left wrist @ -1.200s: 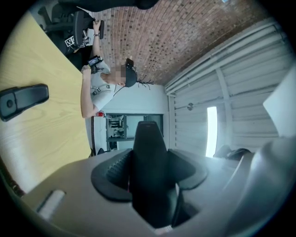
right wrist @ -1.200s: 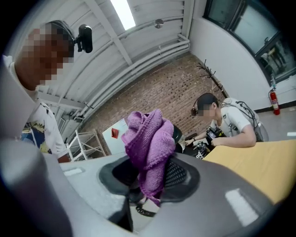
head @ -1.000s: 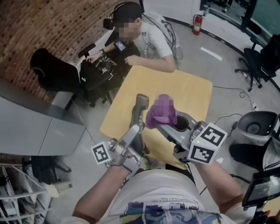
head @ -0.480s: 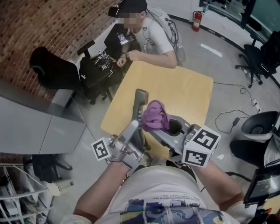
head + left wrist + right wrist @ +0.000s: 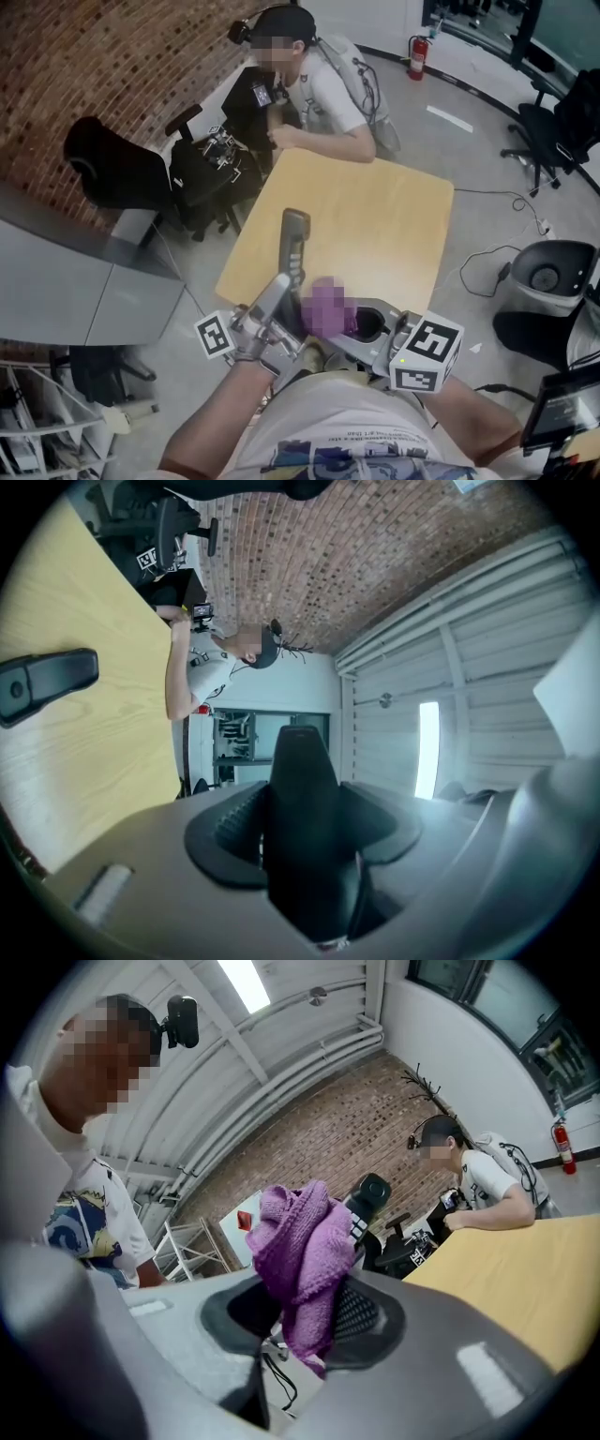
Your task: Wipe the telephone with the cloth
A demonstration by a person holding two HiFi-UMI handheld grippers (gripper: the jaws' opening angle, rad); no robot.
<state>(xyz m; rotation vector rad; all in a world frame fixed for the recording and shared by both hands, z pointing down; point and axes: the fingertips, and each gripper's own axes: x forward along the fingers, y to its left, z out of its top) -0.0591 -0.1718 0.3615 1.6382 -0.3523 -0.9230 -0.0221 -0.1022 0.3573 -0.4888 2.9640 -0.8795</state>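
The dark telephone handset (image 5: pixel 292 242) stands raised over the wooden table (image 5: pixel 384 211), with my left gripper (image 5: pixel 284 292) shut on its lower end. In the left gripper view the handset (image 5: pixel 302 817) fills the gap between the jaws. My right gripper (image 5: pixel 345 323) is shut on a bunched purple cloth (image 5: pixel 326 309). The cloth lies against the handset's lower part, right beside the left gripper's fingers. In the right gripper view the cloth (image 5: pixel 300 1246) hides most of the handset (image 5: pixel 372 1196); only its round end and keys show.
A person sits at the table's far edge (image 5: pixel 319 89), arms resting on it. Black office chairs (image 5: pixel 117 164) and a bag stand at the left by the brick wall. A bin (image 5: pixel 548 272) stands at the right. A dark bar-shaped thing (image 5: pixel 47 682) shows over the table.
The purple cloth has slid down the handset, from near its upper part to its lower end by the left gripper. The right gripper has drawn back toward me. The handset stays held.
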